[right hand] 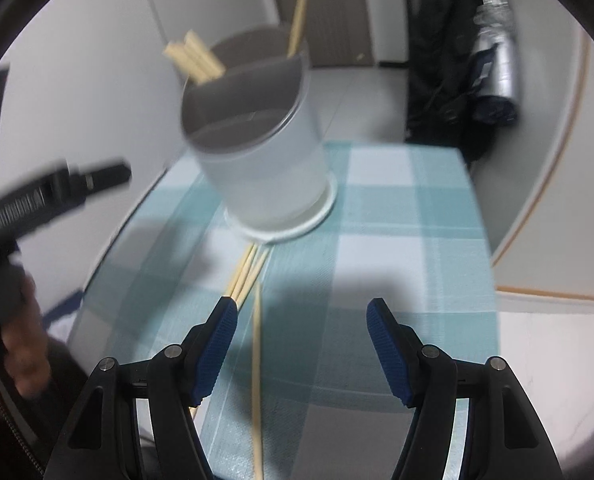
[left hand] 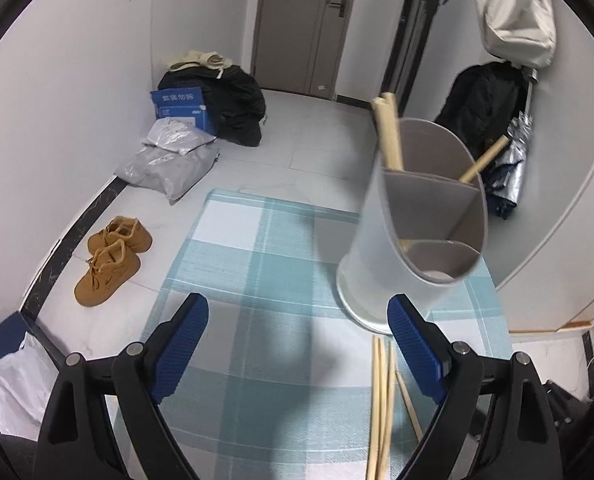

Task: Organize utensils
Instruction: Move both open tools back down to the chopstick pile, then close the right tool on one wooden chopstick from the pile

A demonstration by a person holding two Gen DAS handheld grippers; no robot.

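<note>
A white utensil holder (left hand: pixel 413 216) with grey dividers stands on a teal checked tablecloth (left hand: pixel 257 280). Several wooden chopsticks (left hand: pixel 389 136) stick out of its back compartments. More chopsticks (left hand: pixel 381 392) lie loose on the cloth in front of it. My left gripper (left hand: pixel 299 344) is open and empty, left of the loose chopsticks. In the right wrist view the holder (right hand: pixel 265 152) is ahead and the loose chopsticks (right hand: pixel 249 268) run from its base toward me. My right gripper (right hand: pixel 301 336) is open and empty above the cloth (right hand: pixel 397 240), with one chopstick (right hand: pixel 257 360) lying between its fingers.
The left gripper's body (right hand: pixel 57 192) shows at the left of the right wrist view. On the floor are tan shoes (left hand: pixel 111 258), grey parcels (left hand: pixel 169 160), a blue box (left hand: pixel 183 108) and dark clothes (left hand: pixel 233 100). A dark coat (left hand: pixel 485 108) hangs right. The table's edges are near.
</note>
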